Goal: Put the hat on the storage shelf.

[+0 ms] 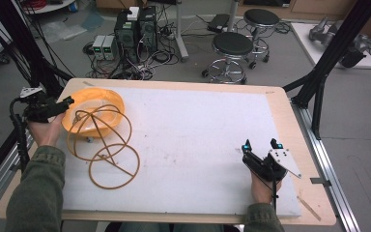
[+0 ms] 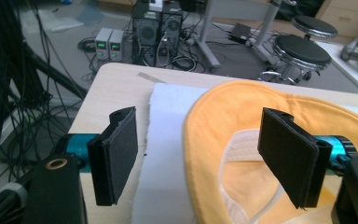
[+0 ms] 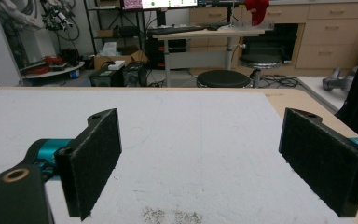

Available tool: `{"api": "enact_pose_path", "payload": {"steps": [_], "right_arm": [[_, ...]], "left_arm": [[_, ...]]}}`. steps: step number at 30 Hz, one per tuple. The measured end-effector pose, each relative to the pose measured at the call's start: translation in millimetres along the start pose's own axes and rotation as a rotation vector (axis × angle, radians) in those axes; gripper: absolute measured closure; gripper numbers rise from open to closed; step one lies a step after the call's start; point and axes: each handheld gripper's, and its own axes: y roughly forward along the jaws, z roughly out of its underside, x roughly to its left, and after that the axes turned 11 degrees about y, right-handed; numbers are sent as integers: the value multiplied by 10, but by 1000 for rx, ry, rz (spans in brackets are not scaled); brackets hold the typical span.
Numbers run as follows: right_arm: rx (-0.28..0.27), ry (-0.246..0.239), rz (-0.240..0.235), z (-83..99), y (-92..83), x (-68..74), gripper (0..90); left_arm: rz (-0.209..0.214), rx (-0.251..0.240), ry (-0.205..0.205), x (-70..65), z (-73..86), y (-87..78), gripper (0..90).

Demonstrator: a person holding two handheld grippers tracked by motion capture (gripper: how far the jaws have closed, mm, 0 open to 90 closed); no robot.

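Nowhere can any writing or brand be read. Wide open, the left gripper (image 2: 198, 161) holds nothing; its jaws straddle the near rim of the orange hat (image 2: 242, 116), one pad over the fabric, the other beside it above the white mat (image 2: 168, 140). Just beyond the hat lie tan wire hoops (image 1: 107, 152). Well apart, the right gripper (image 3: 200, 163) is spread wide over bare mat, empty. Behind the table stand stools (image 1: 232, 46) and computer towers (image 1: 136, 29).

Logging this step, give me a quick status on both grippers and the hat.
Left gripper open, jaws straddling the orange hat brim. Right gripper open, idle over bare white mat. Wire frame lies against hat.
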Motion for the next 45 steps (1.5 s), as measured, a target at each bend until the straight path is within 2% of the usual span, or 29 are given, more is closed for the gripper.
{"api": "enact_pose_path", "payload": {"steps": [3, 11, 15, 17, 21, 22, 23, 24, 26, 29, 38, 40, 41, 45], "right_arm": [[4, -3, -7, 3, 1, 7, 119], [1, -10, -11, 3, 1, 10, 119], [2, -10, -11, 4, 4, 8, 119], [2, -10, -12, 3, 2, 9, 119], [2, -11, -13, 3, 2, 9, 119], [3, -12, -12, 3, 3, 10, 119], [10, -9, -18, 6, 4, 15, 119], [10, -9, -18, 6, 4, 15, 119], [9, -14, -20, 6, 8, 14, 119], [9, -14, -19, 6, 8, 13, 119], [6, -16, -21, 3, 3, 8, 119], [6, -17, -22, 3, 3, 8, 119], [3, -18, -26, 2, 2, 6, 119], [10, -10, -28, 4, -1, 15, 119]], "left_arm": [[9, 16, -14, 23, 13, 15, 292], [46, 71, -41, -27, 56, 109, 312], [65, 80, -42, -50, 61, 122, 378], [74, 72, -30, -72, 54, 114, 426], [66, 68, -14, -92, 46, 102, 527], [59, 67, -8, -97, 42, 94, 527], [55, 66, -5, -98, 39, 86, 675], [58, 66, -4, -97, 36, 76, 675], [56, 59, -3, -100, 25, 54, 854], [38, 57, 15, -130, 11, 33, 862], [39, 26, 40, -180, -12, -6, 865], [49, 5, 56, -201, -25, -40, 865], [53, -11, 82, -234, -38, -72, 866], [65, -39, 91, -275, -65, -127, 867]]}}
